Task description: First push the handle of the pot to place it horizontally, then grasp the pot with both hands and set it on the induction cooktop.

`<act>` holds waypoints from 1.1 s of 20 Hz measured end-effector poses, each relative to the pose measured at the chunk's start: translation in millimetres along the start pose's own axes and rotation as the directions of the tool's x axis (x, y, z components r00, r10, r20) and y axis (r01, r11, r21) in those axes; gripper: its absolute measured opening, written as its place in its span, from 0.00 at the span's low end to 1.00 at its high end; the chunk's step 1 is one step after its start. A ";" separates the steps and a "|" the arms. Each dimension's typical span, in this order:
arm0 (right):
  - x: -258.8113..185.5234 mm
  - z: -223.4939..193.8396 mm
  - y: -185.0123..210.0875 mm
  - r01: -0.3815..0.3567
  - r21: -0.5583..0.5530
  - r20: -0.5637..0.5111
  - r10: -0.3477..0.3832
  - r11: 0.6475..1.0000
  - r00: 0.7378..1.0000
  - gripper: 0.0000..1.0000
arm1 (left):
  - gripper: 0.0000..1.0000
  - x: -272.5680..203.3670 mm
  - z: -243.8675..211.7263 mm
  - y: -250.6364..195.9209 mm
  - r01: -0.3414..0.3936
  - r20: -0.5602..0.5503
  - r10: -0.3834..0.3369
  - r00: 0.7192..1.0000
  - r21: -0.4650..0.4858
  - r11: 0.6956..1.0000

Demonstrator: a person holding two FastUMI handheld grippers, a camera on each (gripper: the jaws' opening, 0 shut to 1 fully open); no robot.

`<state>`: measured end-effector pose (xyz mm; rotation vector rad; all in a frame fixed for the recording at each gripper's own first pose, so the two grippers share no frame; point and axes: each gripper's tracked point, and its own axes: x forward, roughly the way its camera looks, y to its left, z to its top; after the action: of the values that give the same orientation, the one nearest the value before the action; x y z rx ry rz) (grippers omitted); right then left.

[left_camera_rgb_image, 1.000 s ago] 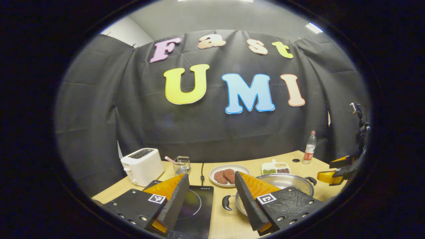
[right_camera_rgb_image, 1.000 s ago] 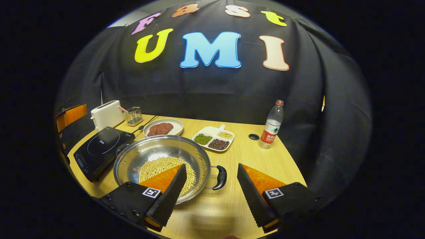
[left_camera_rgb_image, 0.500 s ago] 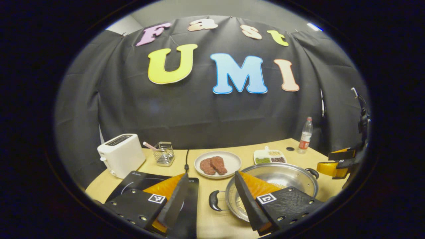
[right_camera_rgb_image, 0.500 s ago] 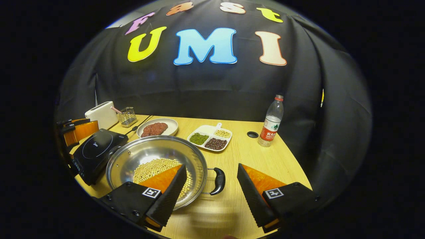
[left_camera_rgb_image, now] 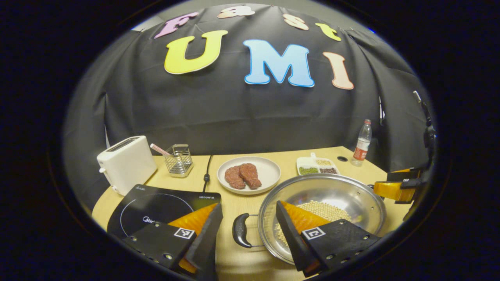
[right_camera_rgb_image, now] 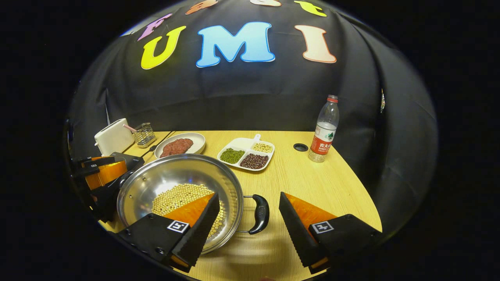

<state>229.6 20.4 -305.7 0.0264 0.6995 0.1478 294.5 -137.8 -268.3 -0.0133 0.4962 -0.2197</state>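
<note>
Grippers first: the left gripper (left_camera_rgb_image: 246, 238) hangs with its fingers spread wide and nothing between them, the pot's left handle (left_camera_rgb_image: 239, 230) lying in the gap. The right gripper (right_camera_rgb_image: 248, 230) is likewise spread apart and empty, the pot's right handle (right_camera_rgb_image: 259, 214) between its fingers. The pot (left_camera_rgb_image: 332, 195) sits on the wooden table (right_camera_rgb_image: 312, 183), steel, with pale beans (right_camera_rgb_image: 177, 195) across its bottom. In the left gripper view the induction cooktop (left_camera_rgb_image: 156, 205) lies at nine o'clock from the pot, apart from it. At twelve o'clock from the pot stands a plate of meat (left_camera_rgb_image: 249, 175), and a divided dish (right_camera_rgb_image: 247, 154) at one. A toaster (left_camera_rgb_image: 125, 164) and wire holder (left_camera_rgb_image: 178, 160) stand behind the cooktop; a bottle (right_camera_rgb_image: 323, 130) stands at the far right.
</note>
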 end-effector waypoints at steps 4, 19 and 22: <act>8.1 -10.2 -3.7 0.002 0.023 -0.031 -0.002 1.000 1.000 0.98 | 0.84 12.4 -23.3 -1.1 0.002 -0.063 -0.002 0.998 -0.004 1.000; 28.1 -38.4 -2.6 -0.011 0.074 -0.129 0.021 0.997 0.991 0.85 | 0.84 27.9 -64.4 -2.3 -0.015 -0.185 0.010 0.983 -0.030 0.999; 27.6 -35.9 1.6 -0.012 0.079 -0.128 0.022 0.997 0.991 0.74 | 0.73 28.6 -67.9 -1.7 -0.019 -0.198 0.012 0.980 -0.030 0.999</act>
<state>227.1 25.0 -350.7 0.0989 0.8344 0.1395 286.4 -142.8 -341.4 -0.0182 0.6977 -0.1989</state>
